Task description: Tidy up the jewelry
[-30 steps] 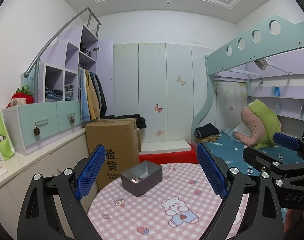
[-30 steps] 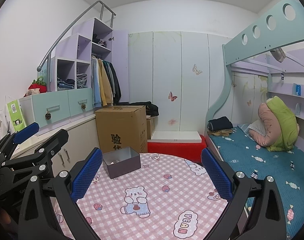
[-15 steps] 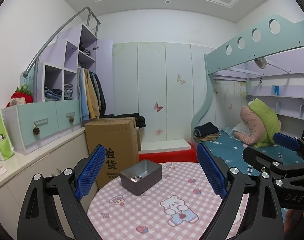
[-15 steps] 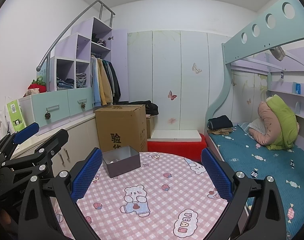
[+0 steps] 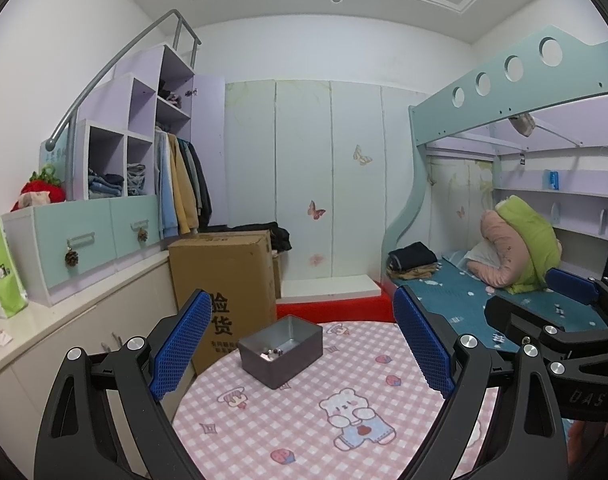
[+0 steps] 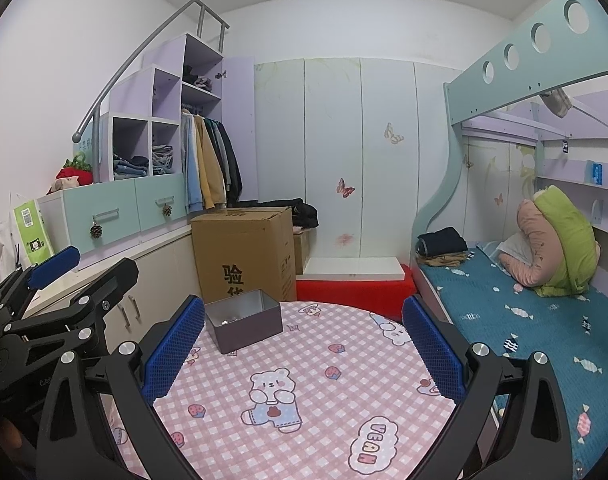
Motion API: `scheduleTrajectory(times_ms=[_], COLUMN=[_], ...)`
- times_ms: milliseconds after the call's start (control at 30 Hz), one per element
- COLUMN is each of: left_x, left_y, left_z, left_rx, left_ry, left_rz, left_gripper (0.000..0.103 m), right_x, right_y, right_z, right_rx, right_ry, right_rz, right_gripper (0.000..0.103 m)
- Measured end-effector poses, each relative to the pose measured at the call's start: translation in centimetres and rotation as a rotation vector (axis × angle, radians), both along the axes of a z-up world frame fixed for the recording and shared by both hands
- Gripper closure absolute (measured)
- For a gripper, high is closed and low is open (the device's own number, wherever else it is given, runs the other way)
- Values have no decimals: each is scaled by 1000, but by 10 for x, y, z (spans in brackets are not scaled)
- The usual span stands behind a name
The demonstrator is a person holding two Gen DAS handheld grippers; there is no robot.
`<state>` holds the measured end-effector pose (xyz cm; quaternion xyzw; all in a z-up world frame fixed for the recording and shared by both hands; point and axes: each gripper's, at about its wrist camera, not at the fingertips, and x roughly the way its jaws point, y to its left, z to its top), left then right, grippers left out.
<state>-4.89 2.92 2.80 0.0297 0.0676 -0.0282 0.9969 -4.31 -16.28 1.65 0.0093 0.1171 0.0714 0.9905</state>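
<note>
The left gripper (image 5: pixel 304 354) hangs above the round table (image 5: pixel 304 432) with its blue-padded fingers (image 5: pixel 181 344) spread wide and nothing between them. The right gripper (image 6: pixel 304 354) is likewise spread and empty. A grey metal box (image 5: pixel 281 350) sits on the pink checked tablecloth (image 6: pixel 304 380) toward eleven o'clock, near the far edge, and a few small jewelry pieces (image 5: pixel 272 353) lie inside it. A cardboard carton (image 6: pixel 243 252) stands on the floor just behind the box.

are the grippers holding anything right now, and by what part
Nothing is held. The left gripper and right gripper are both open and empty above the table; the jewelry lies in the grey box.
</note>
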Motion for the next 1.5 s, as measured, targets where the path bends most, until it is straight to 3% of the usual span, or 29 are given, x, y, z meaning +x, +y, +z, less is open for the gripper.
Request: scheduleTrajectory(times_ms=[1500], left_x=[1], left_y=[-2], left_z=[1], left_rx=[9], left_ry=[-32], left_rz=[6], left_gripper=[14], right_x=[7], right_y=[1], right_z=[0], right_rx=[9], right_ry=[16], right_rz=[3], right_gripper=[6])
